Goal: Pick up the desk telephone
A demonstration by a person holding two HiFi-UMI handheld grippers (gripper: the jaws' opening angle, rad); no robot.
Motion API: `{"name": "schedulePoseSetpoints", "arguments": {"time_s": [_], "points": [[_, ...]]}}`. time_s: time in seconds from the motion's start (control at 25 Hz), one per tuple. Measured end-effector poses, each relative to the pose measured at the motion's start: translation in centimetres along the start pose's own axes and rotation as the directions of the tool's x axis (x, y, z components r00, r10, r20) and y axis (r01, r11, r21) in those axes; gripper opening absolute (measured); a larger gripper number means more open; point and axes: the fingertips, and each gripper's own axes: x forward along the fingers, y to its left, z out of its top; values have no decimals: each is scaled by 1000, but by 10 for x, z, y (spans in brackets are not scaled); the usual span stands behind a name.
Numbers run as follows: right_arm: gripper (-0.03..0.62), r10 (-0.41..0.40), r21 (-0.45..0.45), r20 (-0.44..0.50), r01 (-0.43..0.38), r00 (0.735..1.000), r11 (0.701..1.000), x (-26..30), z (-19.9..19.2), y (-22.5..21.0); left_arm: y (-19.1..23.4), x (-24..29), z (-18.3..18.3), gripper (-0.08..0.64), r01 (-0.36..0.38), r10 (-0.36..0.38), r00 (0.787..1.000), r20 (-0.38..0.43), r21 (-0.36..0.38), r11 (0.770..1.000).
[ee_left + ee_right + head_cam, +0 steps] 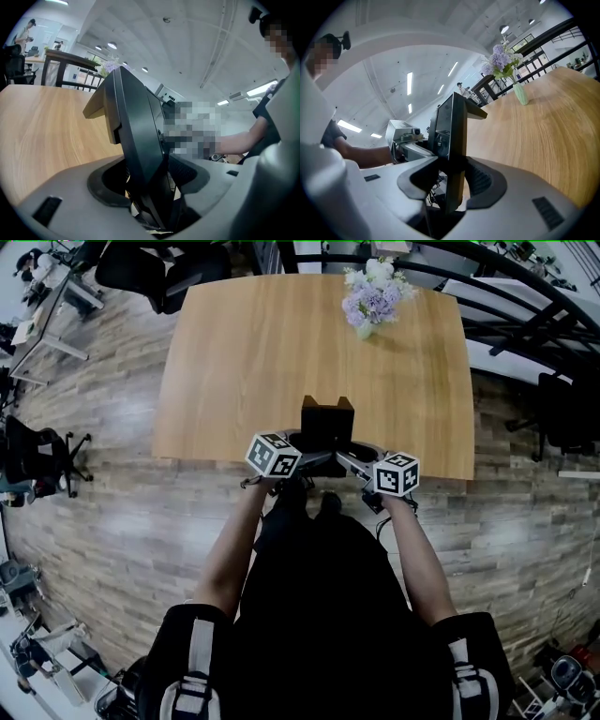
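The black desk telephone (326,420) is at the near edge of the wooden table (244,352), seen from its back with its stand towards the far side. Both grippers meet on it from the near side. My left gripper (305,458) is shut on the phone's left part. In the left gripper view the dark phone body (136,136) rises steeply between the jaws of the left gripper (150,187). My right gripper (349,458) is shut on the right part. There the phone's edge (452,131) stands upright inside the right gripper (450,180). I cannot tell whether the phone touches the table.
A vase of purple flowers (373,296) stands at the table's far right, also in the right gripper view as the flower vase (508,70). Black office chairs (150,273) stand beyond the table and at the left. A dark railing (525,306) runs at the right.
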Motion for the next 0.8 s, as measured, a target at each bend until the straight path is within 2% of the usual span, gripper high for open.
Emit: {"name": "schedulePoseSetpoints", "arguments": {"time_s": [0.8], "points": [[184,31,-61,-25,-32,999,998,7,-8,25,-9,-24,-13,278,-35,37,998,58,-28,999]]}}
